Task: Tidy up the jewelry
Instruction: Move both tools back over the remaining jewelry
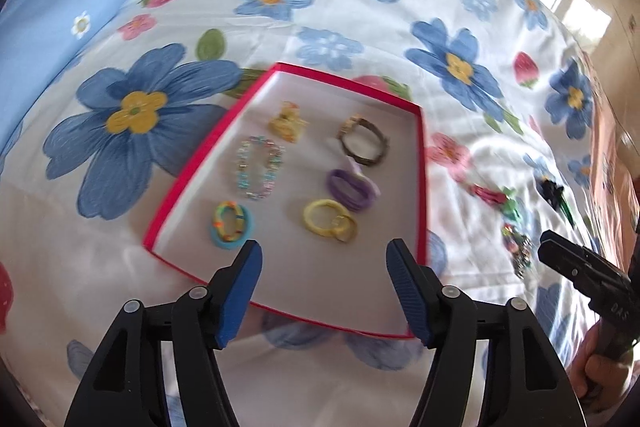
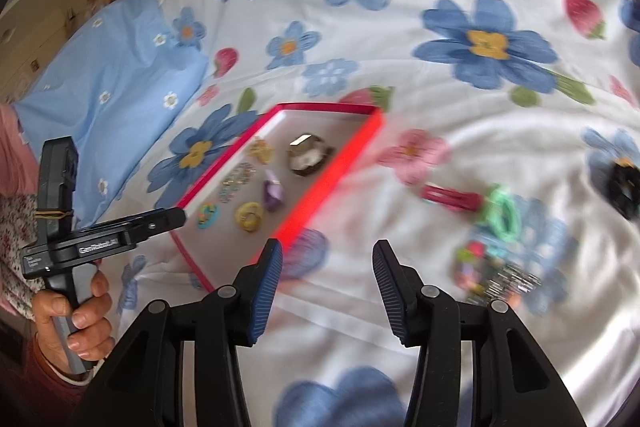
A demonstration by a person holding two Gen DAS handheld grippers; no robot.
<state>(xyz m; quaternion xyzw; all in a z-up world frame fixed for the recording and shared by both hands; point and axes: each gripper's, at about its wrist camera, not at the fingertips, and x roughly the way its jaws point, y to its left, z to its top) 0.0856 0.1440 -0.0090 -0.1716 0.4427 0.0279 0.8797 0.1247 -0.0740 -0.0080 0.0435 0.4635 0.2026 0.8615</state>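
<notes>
Both our grippers hang empty over the bed right now: the left gripper (image 1: 324, 259) has its jaws spread over the near edge of the red-rimmed tray (image 1: 421, 163), and the right gripper (image 2: 327, 267) is spread too, above bare floral bedsheet (image 2: 360, 327) just right of the tray. Nothing sits between either pair of pads.

Next pick is probably the loose pile on the right. Nearest is a beaded tangle (image 2: 486, 273), then a mint green hair tie (image 2: 502, 213) touching a red hair clip (image 2: 450, 198), and farthest out a black scrunchie (image 2: 624, 187).

Tip: we go for one piece at a time and pinch the tie by its outer loop so the clip doesn't drag along. The tray still has open space near its front edge, past the yellow rings (image 1: 330, 223).
</notes>
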